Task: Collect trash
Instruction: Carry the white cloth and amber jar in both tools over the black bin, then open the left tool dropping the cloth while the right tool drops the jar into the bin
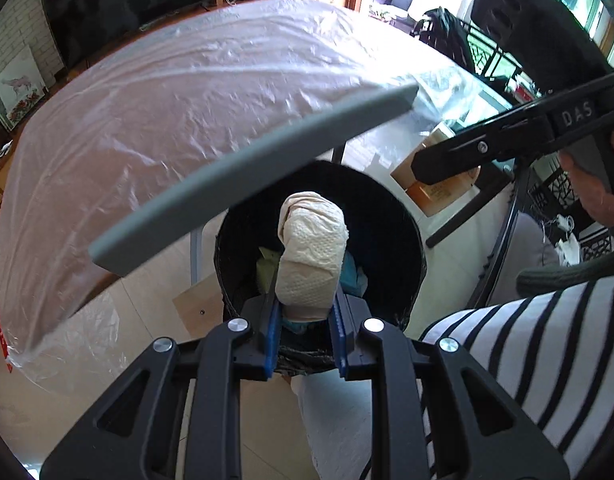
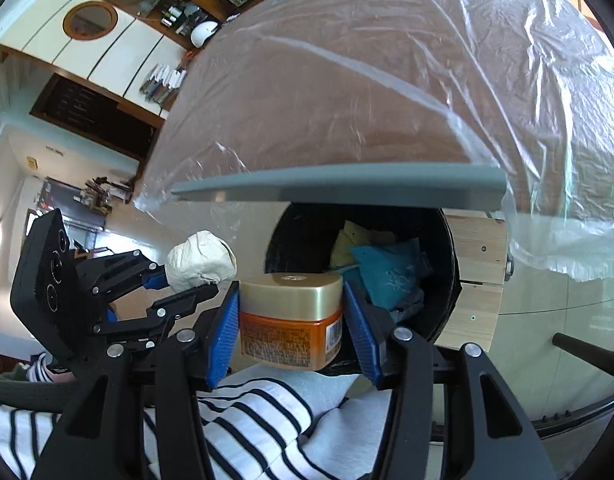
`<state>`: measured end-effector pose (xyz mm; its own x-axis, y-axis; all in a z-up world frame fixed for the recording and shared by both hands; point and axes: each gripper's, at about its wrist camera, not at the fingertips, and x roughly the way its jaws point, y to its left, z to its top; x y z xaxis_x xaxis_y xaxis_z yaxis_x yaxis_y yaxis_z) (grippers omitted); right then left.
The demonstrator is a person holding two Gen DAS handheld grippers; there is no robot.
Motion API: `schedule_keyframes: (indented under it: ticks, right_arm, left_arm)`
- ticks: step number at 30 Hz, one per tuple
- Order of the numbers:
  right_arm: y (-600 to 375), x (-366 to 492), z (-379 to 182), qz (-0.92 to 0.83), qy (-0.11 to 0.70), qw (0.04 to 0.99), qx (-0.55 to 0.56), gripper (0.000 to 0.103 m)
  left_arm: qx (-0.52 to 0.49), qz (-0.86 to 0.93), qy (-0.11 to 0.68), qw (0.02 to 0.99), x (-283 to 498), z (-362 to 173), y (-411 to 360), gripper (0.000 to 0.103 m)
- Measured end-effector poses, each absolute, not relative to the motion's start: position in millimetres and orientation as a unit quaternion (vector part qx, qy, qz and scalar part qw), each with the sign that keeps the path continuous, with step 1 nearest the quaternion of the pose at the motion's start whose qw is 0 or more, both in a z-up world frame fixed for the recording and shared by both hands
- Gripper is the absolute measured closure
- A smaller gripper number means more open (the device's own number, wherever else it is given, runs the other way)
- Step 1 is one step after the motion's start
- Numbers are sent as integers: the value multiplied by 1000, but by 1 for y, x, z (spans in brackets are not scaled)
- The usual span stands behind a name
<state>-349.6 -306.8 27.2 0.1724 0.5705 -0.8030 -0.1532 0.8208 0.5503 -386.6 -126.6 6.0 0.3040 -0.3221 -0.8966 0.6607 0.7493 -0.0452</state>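
My left gripper (image 1: 305, 312) is clamped on a wad of paper towel (image 1: 313, 254), centre frame in the left wrist view, held over the open mouth of the black trash bin (image 1: 391, 216). My right gripper (image 2: 291, 320) is clamped on an orange jar (image 2: 291, 330) with a gold lid, lower centre of the right wrist view, just in front of the bin rim. Bin already holds teal and yellow-green scraps (image 2: 387, 272). Plastic-covered table (image 1: 187, 120) with grey edge fills the upper frame in both views, overhanging the bin.
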Motion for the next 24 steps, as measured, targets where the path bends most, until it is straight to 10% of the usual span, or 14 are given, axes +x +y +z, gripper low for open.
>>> schedule_keyframes:
  ticks: [22,24]
  right_arm:
    - [-290,-344,-45,212,626,745,93,53]
    - [-290,-344,-46,208,631,742,88,52]
  left_arm:
    - [196,-287,552,758,-359,-59,-154,80]
    - [192,-292,556,754,-358,-60,-154,55]
